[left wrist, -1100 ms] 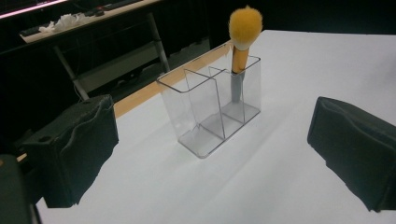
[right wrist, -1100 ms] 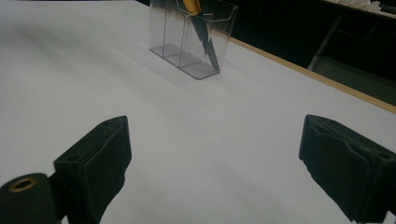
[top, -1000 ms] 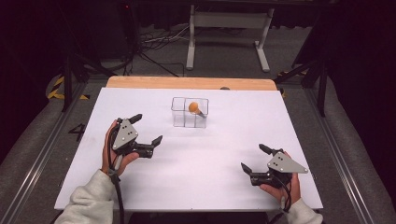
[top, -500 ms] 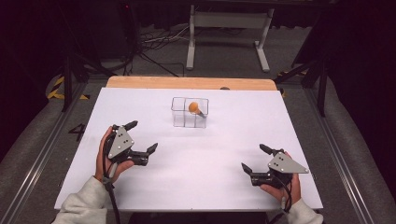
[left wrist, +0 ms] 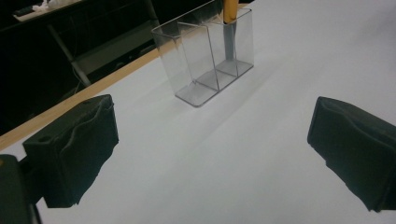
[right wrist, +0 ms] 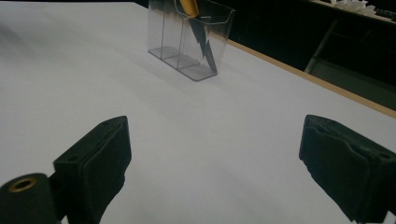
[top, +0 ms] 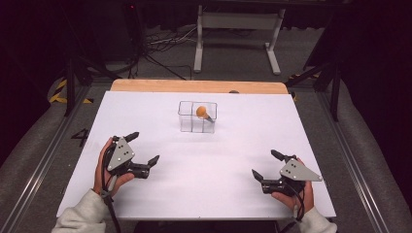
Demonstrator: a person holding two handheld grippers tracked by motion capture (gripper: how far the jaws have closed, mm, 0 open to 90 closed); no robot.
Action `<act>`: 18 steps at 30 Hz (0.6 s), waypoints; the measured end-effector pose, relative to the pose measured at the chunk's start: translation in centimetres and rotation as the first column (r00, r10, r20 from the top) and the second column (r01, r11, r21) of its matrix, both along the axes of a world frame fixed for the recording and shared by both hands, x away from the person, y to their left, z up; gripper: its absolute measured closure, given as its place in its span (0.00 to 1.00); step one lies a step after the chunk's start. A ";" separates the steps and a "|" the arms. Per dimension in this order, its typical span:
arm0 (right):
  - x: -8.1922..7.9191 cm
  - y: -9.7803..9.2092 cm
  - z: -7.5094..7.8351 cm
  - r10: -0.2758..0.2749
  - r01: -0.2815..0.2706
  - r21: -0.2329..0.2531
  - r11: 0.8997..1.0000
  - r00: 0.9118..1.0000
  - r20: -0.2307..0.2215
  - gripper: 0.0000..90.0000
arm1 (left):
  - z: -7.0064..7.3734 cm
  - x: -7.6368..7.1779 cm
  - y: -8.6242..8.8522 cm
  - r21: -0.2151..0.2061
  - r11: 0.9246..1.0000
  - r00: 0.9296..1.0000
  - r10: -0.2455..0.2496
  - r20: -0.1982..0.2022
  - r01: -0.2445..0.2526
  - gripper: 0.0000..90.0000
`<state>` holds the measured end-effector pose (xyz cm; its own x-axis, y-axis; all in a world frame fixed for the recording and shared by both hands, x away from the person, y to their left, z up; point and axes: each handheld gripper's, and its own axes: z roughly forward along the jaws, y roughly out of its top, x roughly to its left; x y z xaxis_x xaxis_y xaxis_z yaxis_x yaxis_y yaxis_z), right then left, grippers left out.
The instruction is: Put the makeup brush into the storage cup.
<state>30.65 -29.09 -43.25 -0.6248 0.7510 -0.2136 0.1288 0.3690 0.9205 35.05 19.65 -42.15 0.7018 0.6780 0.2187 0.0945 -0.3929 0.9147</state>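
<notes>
Two grippers rest low over the white table (top: 204,194), both with jaws spread wide and nothing between them. At the left edge sits the left gripper (top: 144,148), held in a hand (top: 109,167). Farther back, mid-table, stands the clear divided holder (top: 197,117), with an orange-handled tool (top: 201,111) leaning in its right compartment. Near the right edge lies the right gripper (top: 266,165).

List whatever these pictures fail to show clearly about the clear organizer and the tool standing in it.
- Tool: too small in the high view to identify; just an orange handle and dark shaft.
- Its handle top: cut off by the upper edge in the left gripper view and the right gripper view.
- Clear organizer: compartment count unclear in the high view; the walls are transparent.
</notes>
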 end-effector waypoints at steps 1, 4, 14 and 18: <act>0.0 0.0 0.0 -0.001 0.001 0.001 1.000 1.000 0.002 0.11 | -0.1 -0.1 0.1 0.003 1.000 1.000 -0.001 0.001 0.001 0.02; -0.1 -0.1 0.0 -0.003 0.003 0.002 1.000 1.000 0.003 0.11 | -0.4 -0.3 0.4 0.010 1.000 1.000 0.002 -0.013 -0.002 0.02; -0.2 -0.3 0.2 -0.007 0.007 0.004 1.000 1.000 0.013 0.11 | -1.1 -1.2 1.4 0.032 0.999 0.999 0.000 -0.043 0.001 0.02; -0.3 -0.4 0.2 -0.010 0.009 0.010 1.000 1.000 0.020 0.11 | -1.2 -1.5 1.9 0.021 1.000 0.999 0.002 -0.052 -0.001 0.02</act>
<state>30.39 -29.45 -43.00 -0.6133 0.7590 -0.2185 0.1138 0.3587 0.9265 33.57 21.53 -43.38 0.7115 0.6746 0.1968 0.1419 -0.4122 0.9000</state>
